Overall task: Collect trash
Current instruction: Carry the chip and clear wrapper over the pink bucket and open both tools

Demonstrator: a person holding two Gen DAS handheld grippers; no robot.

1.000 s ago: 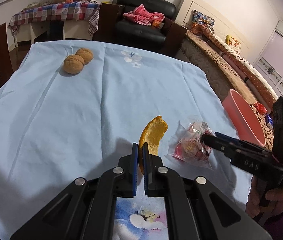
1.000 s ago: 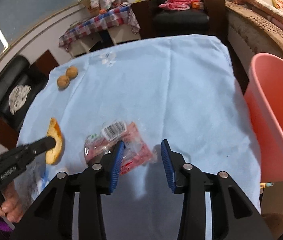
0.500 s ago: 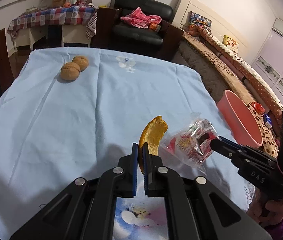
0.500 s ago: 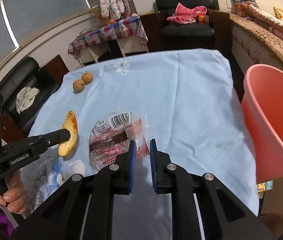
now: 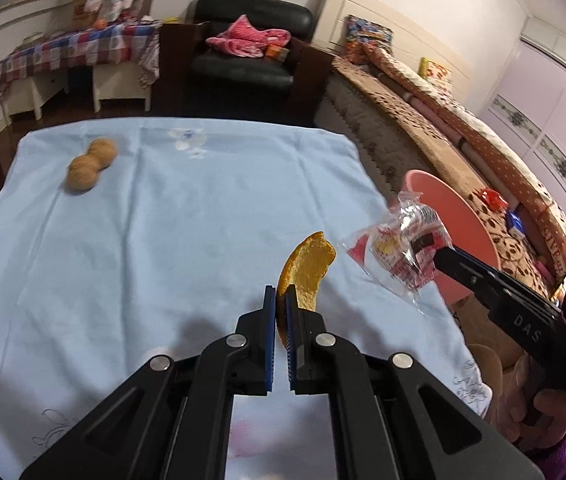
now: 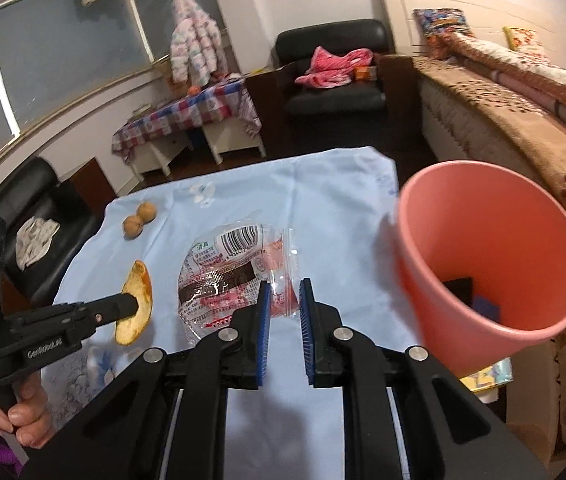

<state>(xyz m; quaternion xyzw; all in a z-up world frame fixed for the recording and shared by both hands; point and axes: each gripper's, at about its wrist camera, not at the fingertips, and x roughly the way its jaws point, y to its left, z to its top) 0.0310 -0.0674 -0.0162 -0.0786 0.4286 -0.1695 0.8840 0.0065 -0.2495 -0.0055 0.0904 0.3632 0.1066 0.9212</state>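
Left gripper (image 5: 279,300): fingers clamped on the orange peel (image 5: 306,269), held above the desk (image 5: 163,220). Right gripper (image 6: 285,294): fingers slightly apart, with an edge of the plastic wrapper (image 6: 235,268) between them. The wrapper is raised beside the pink bin (image 6: 491,256). Two walnuts (image 5: 90,163) lie on the far corner of the desk.

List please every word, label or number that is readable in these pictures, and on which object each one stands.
"DAS": on the right gripper body.
"GenRobot.AI": on the left gripper body, blurred.
"SIVE": on the brown bedspread, partly cut.
Plastic wrapper: barcode digits and Chinese print, too small to read.
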